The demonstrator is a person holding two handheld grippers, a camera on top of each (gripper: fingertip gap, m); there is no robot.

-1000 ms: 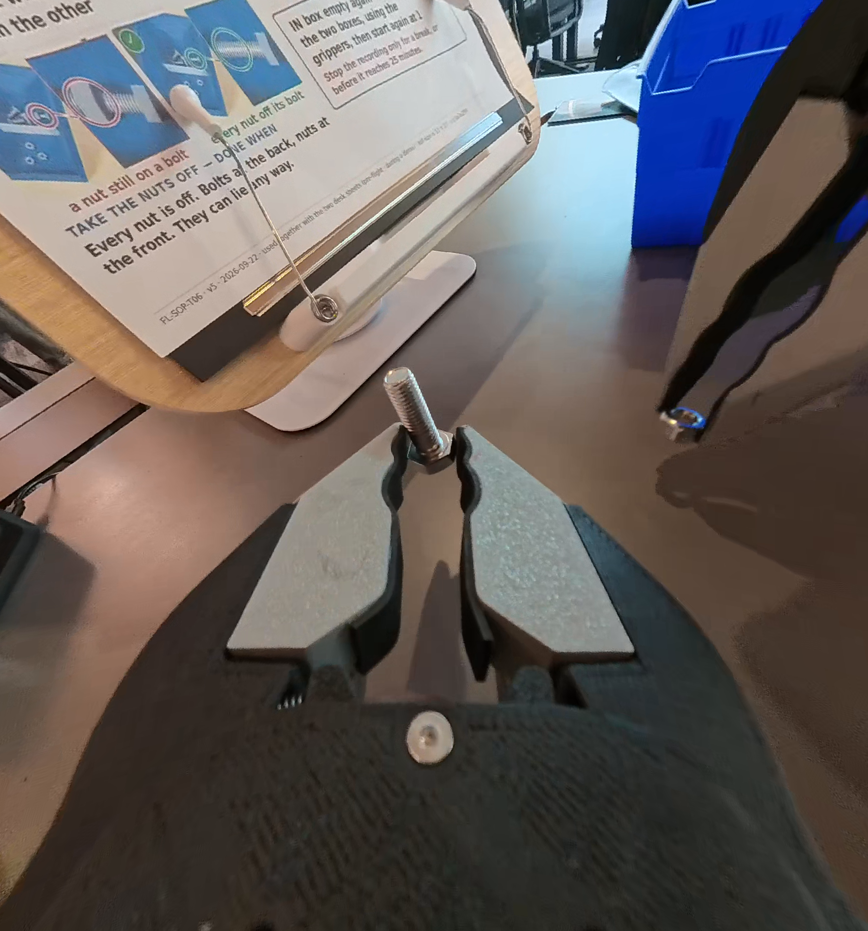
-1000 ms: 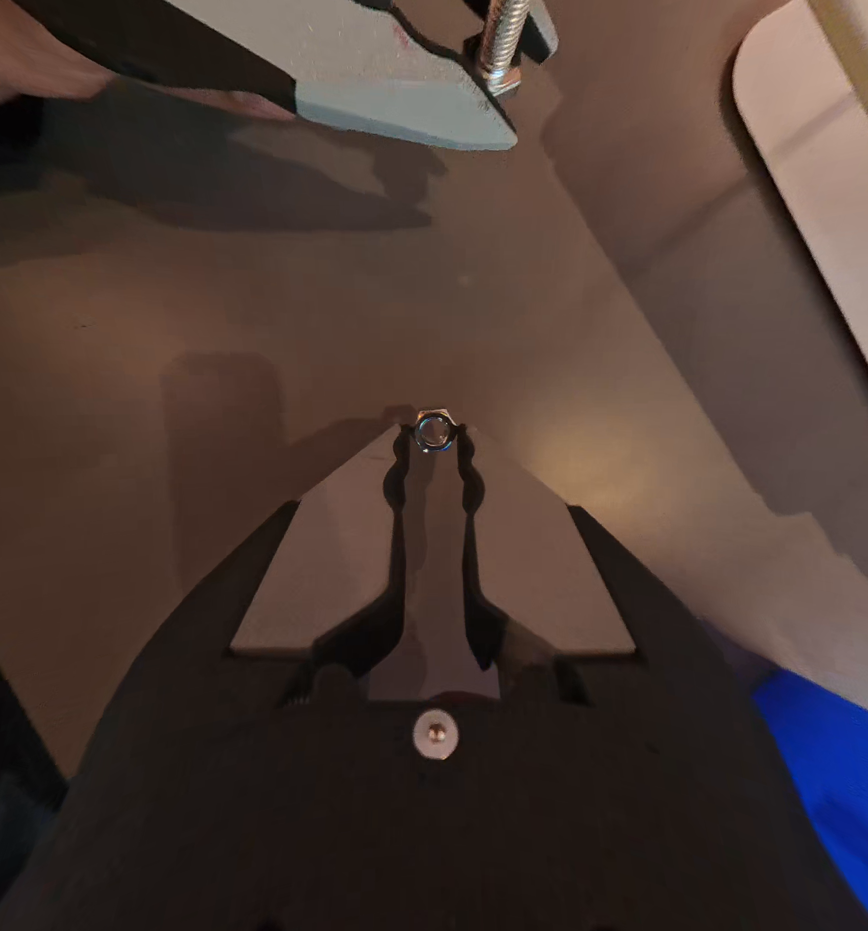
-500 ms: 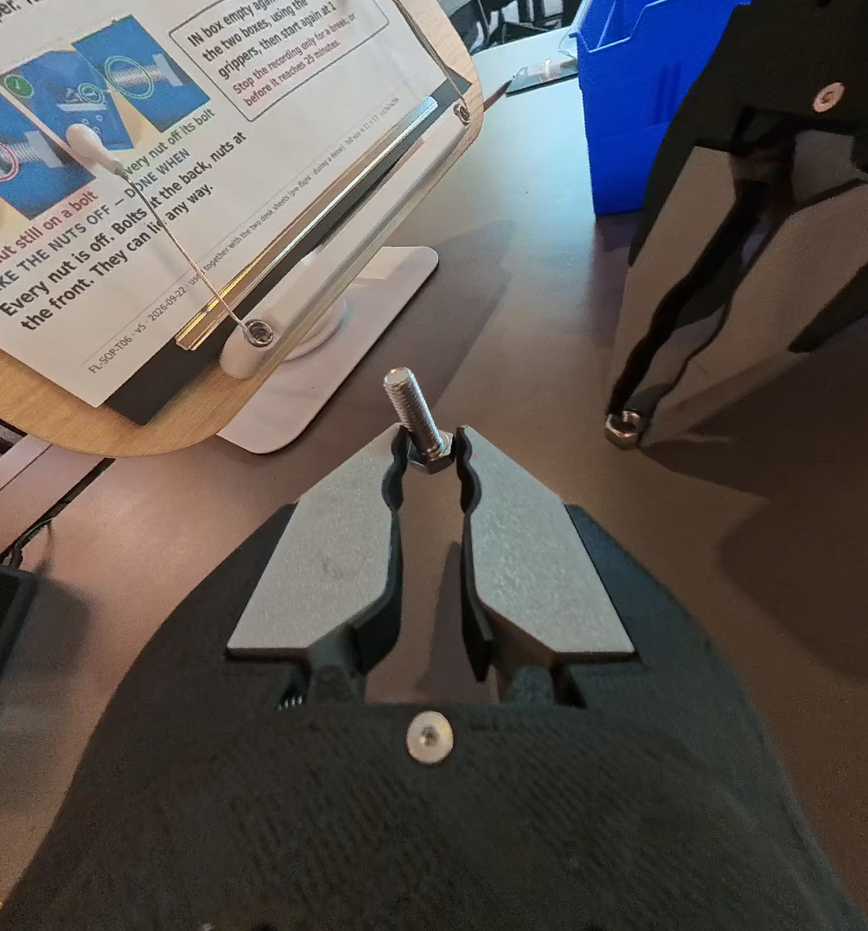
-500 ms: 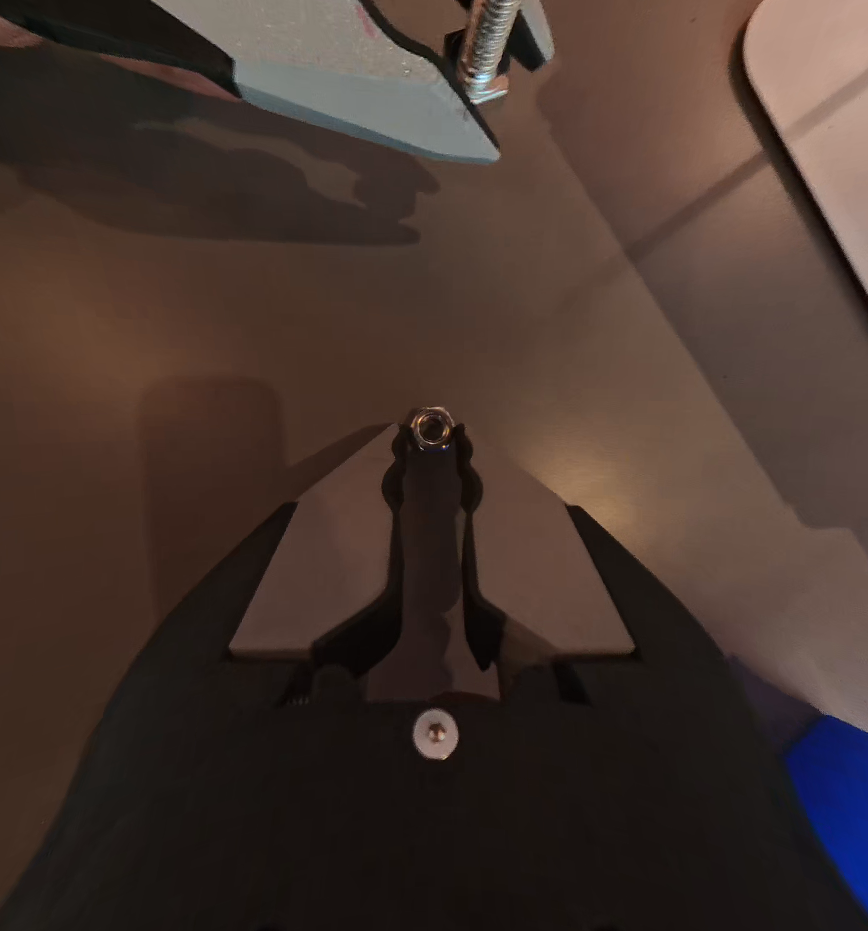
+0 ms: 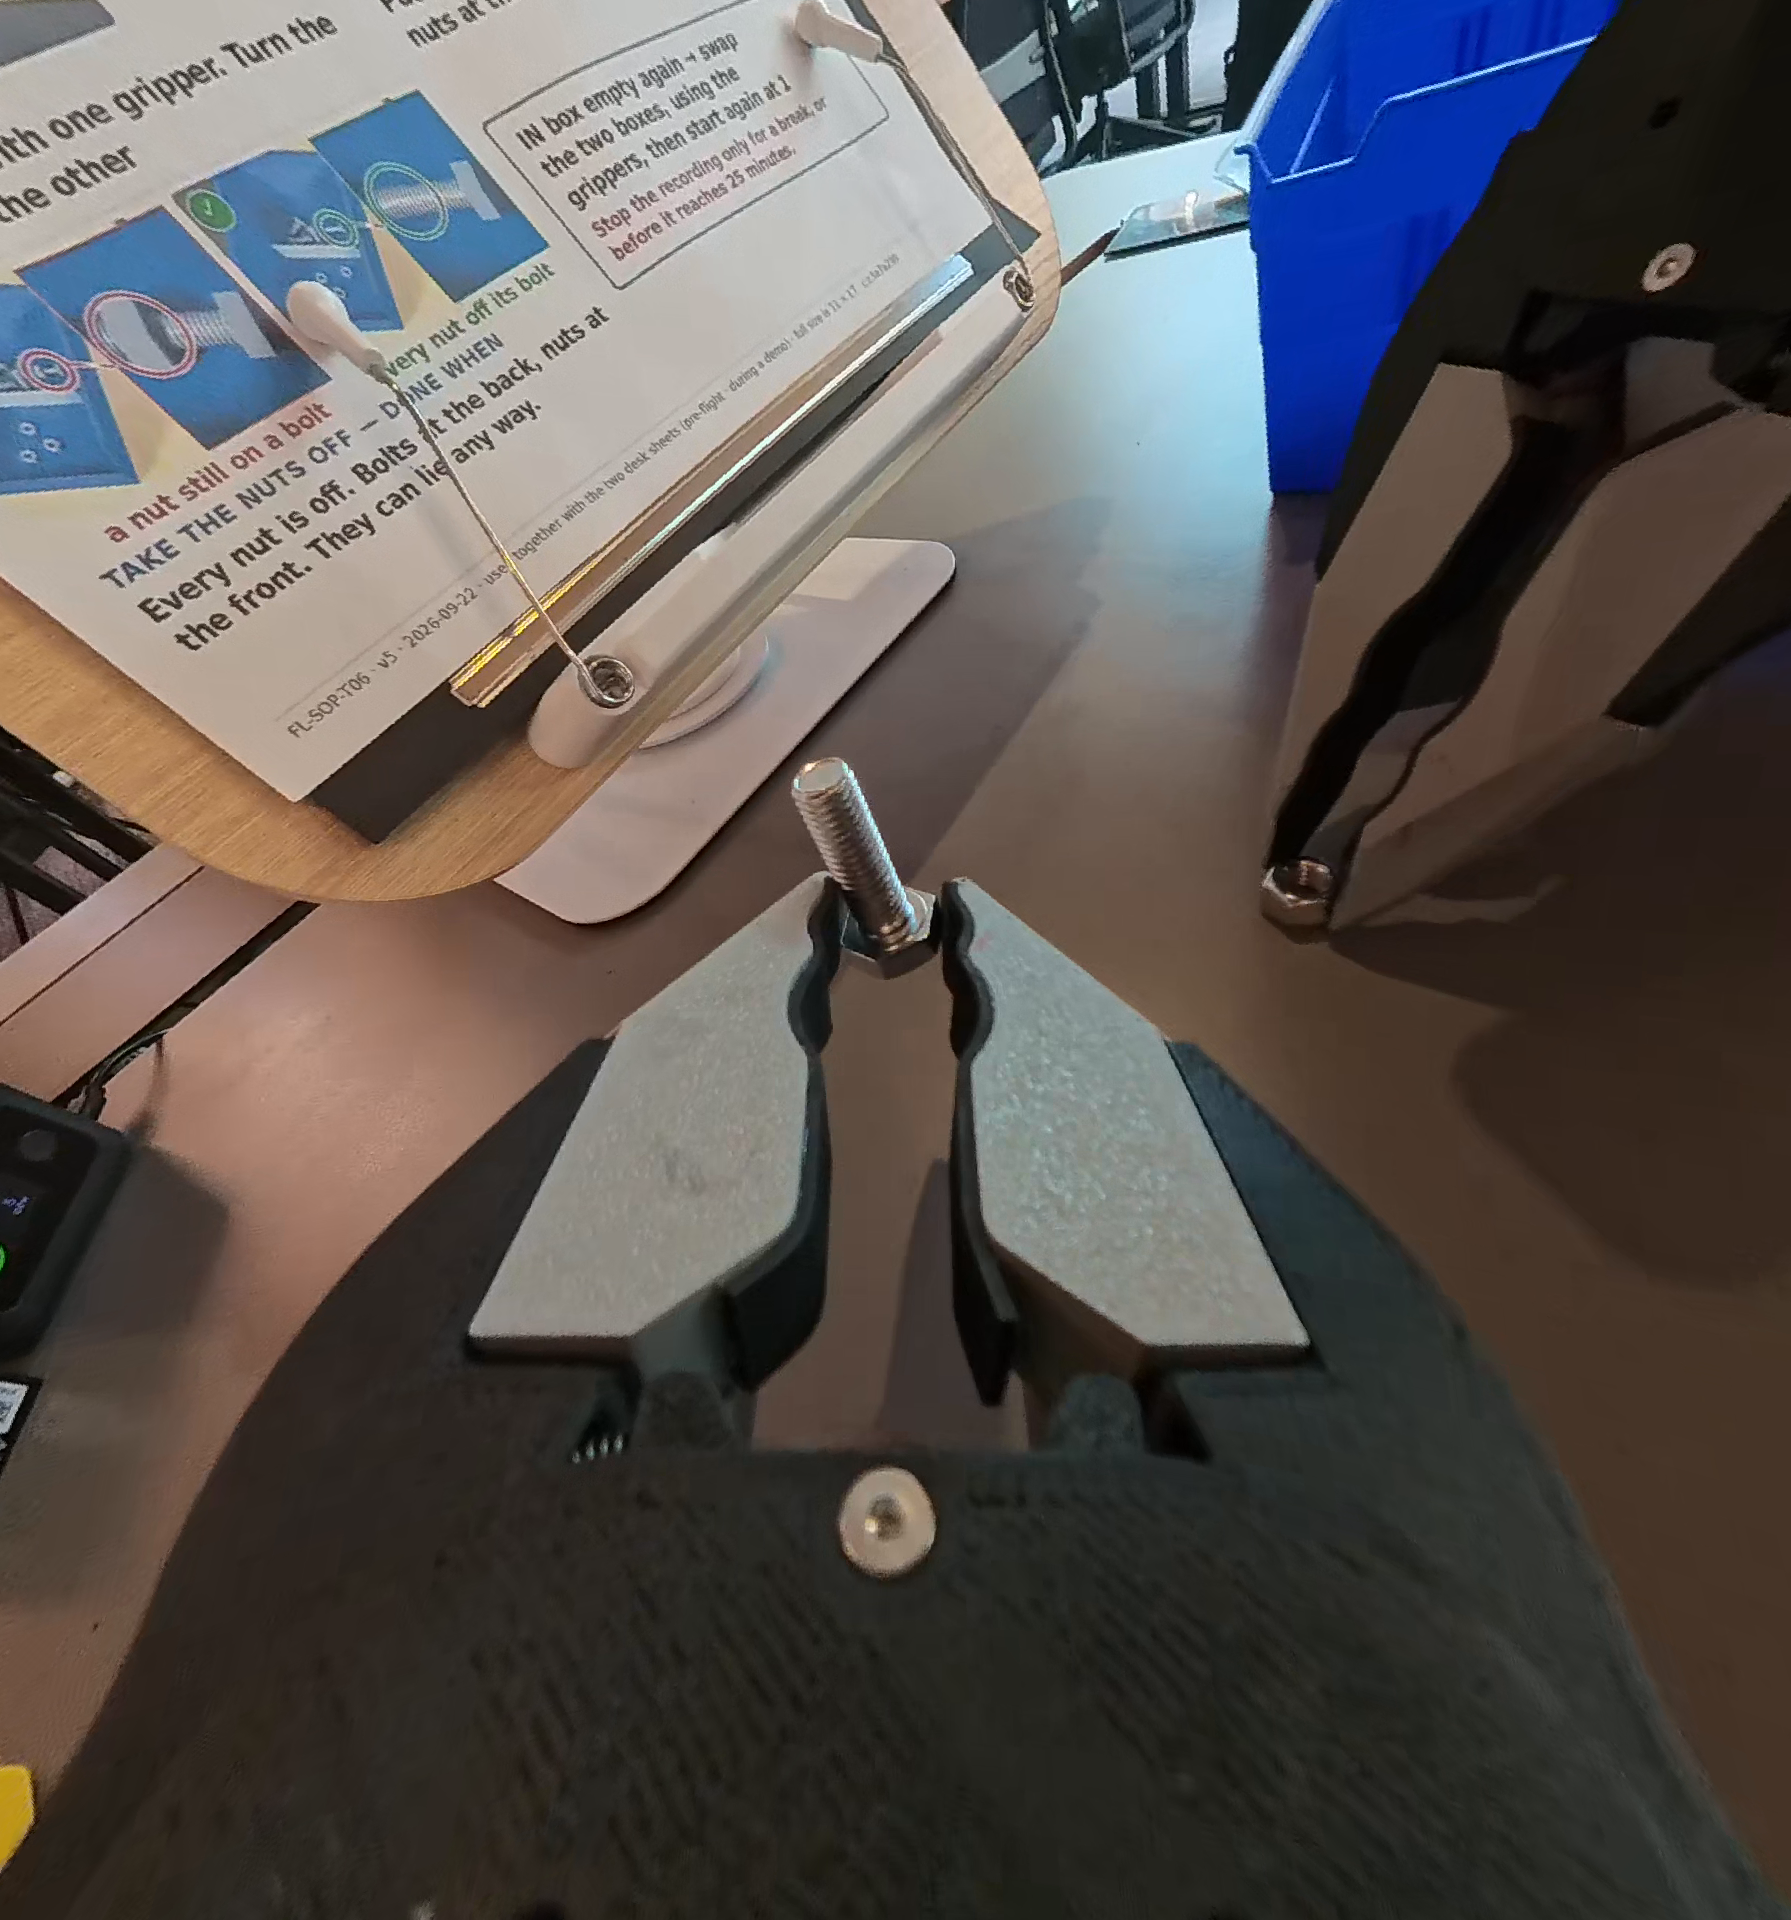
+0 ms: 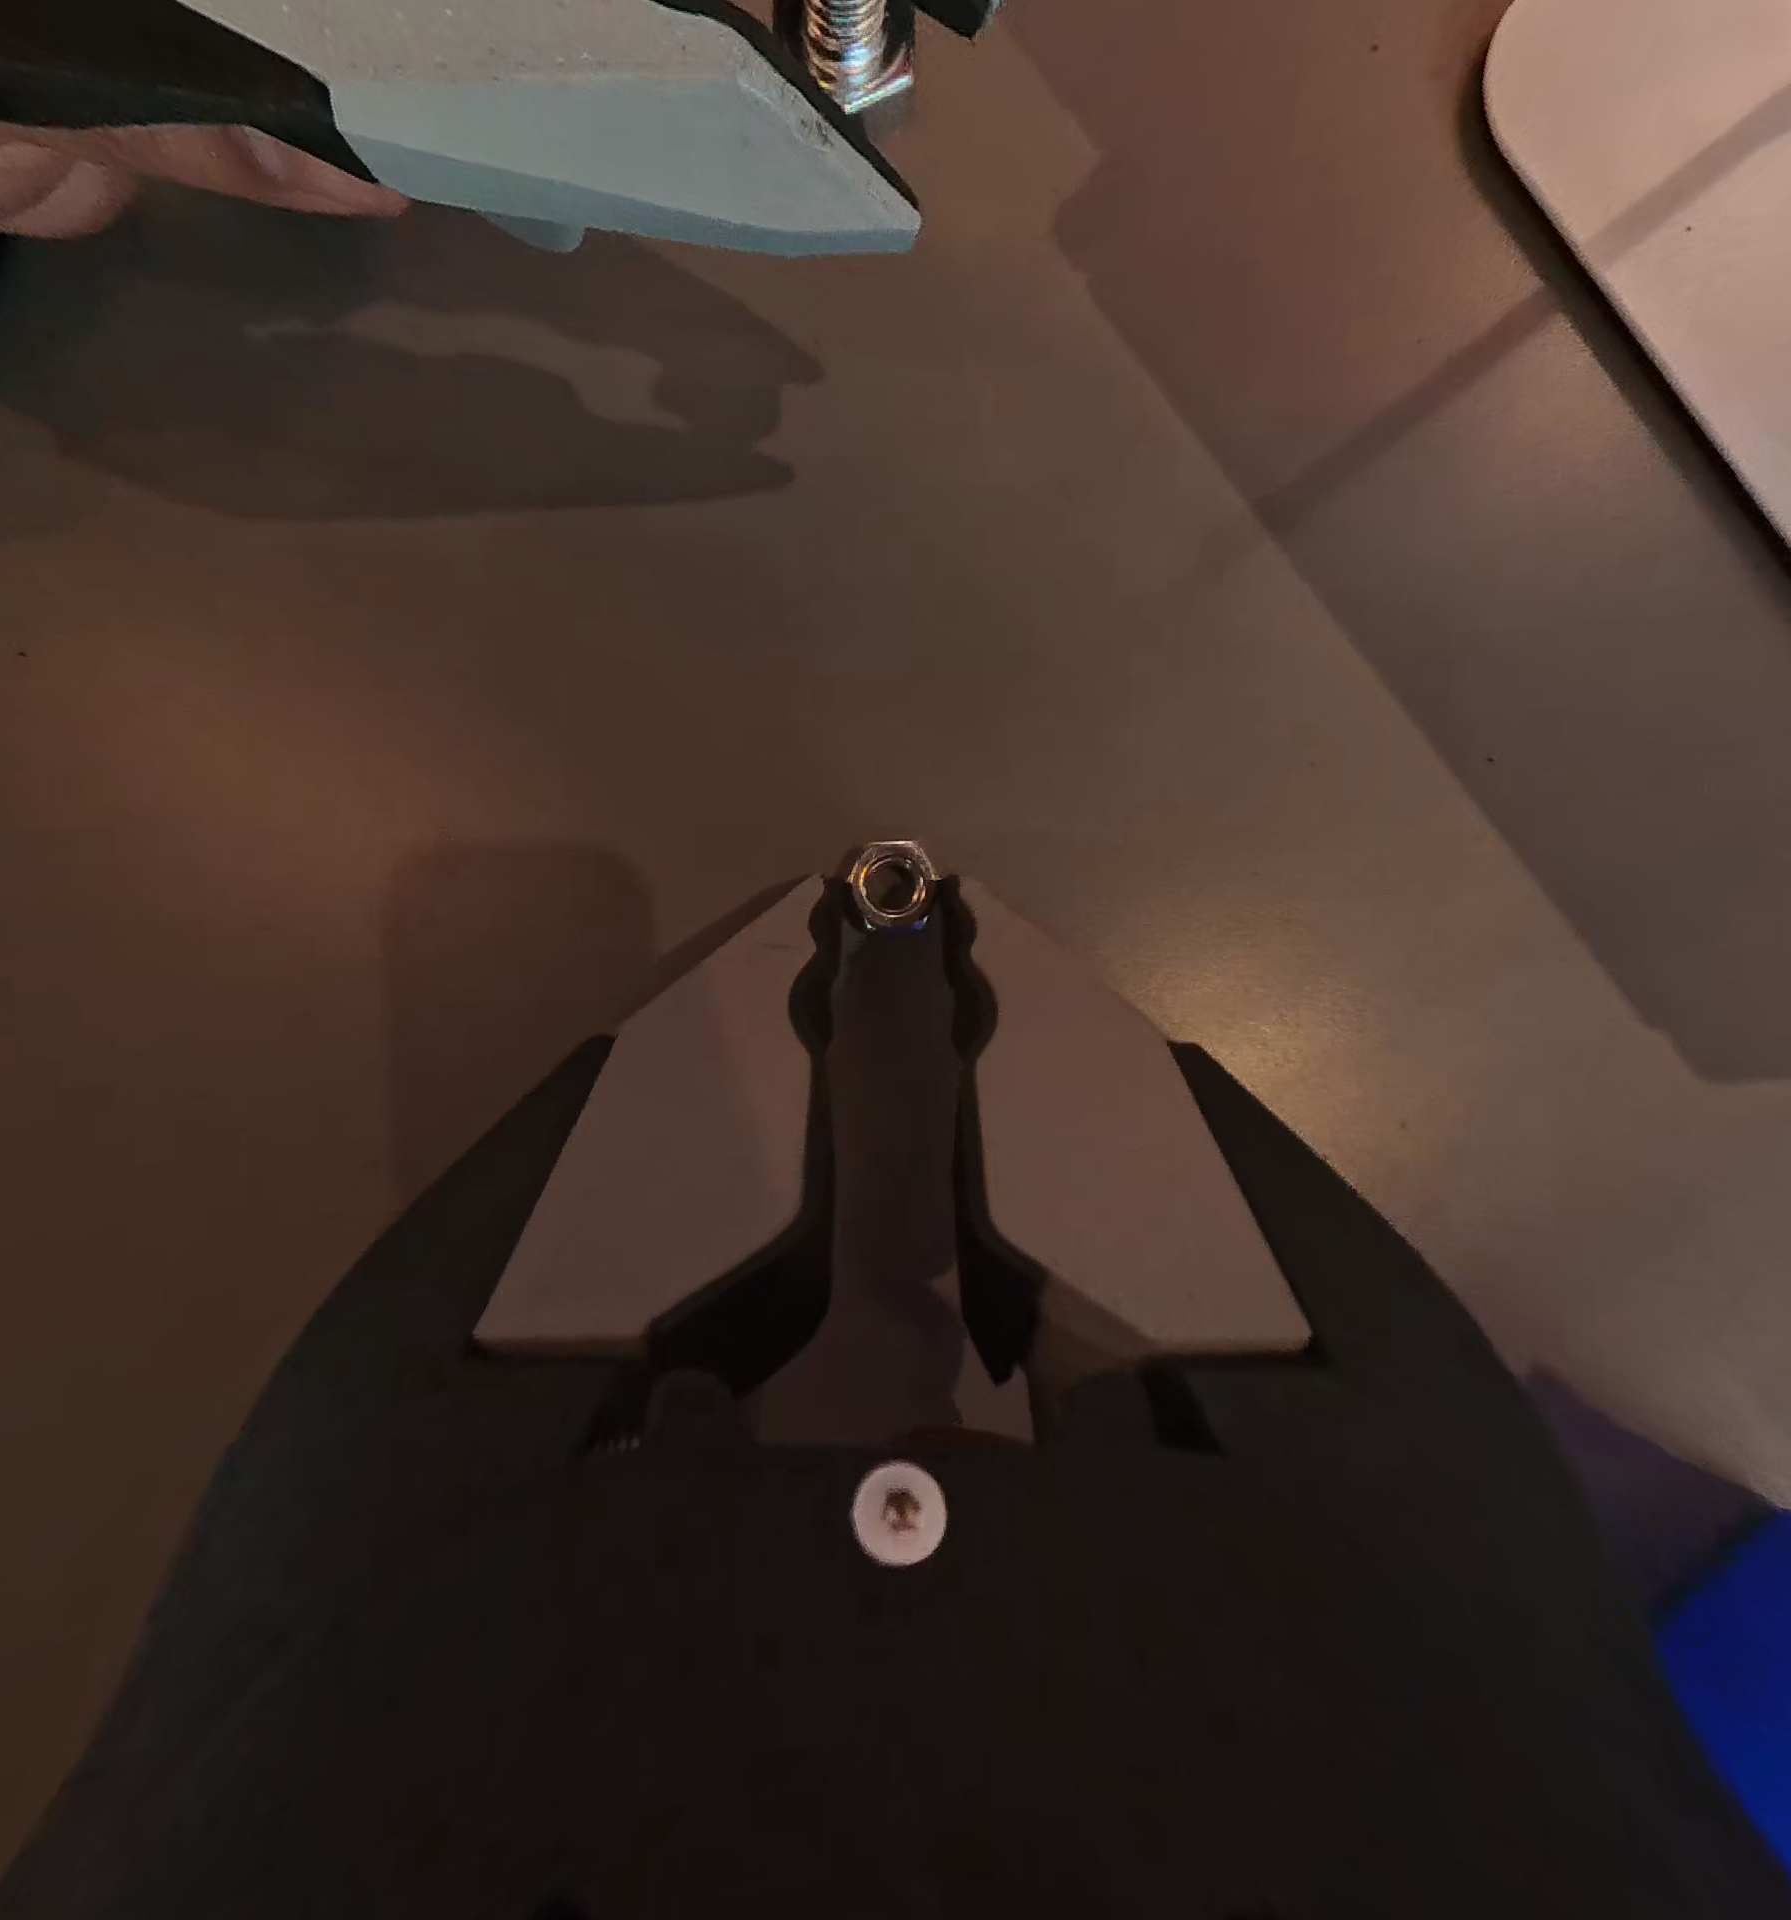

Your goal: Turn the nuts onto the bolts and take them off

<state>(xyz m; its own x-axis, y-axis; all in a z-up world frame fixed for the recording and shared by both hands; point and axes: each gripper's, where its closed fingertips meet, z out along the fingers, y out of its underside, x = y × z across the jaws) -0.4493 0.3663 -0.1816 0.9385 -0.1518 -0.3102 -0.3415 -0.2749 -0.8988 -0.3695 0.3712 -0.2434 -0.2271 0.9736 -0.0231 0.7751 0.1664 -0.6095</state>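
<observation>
Table (image 5: 1130, 644): brown top, bare between the grippers; stand (image 5: 725, 717) at left-back, blue bin (image 5: 1317, 312) at right-back.
Left gripper (image 5: 889, 914): closed on bolt head.
Right gripper (image 6: 891, 896): pinches nut at its fingertips.
Bolt (image 5: 855, 857): long axis near upright, threaded end tilted toward the stand.
Nut (image 6: 892, 886): hole faces the right wrist camera; well apart from the bolt.

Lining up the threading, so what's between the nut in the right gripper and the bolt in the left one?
Nothing: in the left wrist view only bare brown tabletop shows between the bolt and the nut; they are apart.
</observation>
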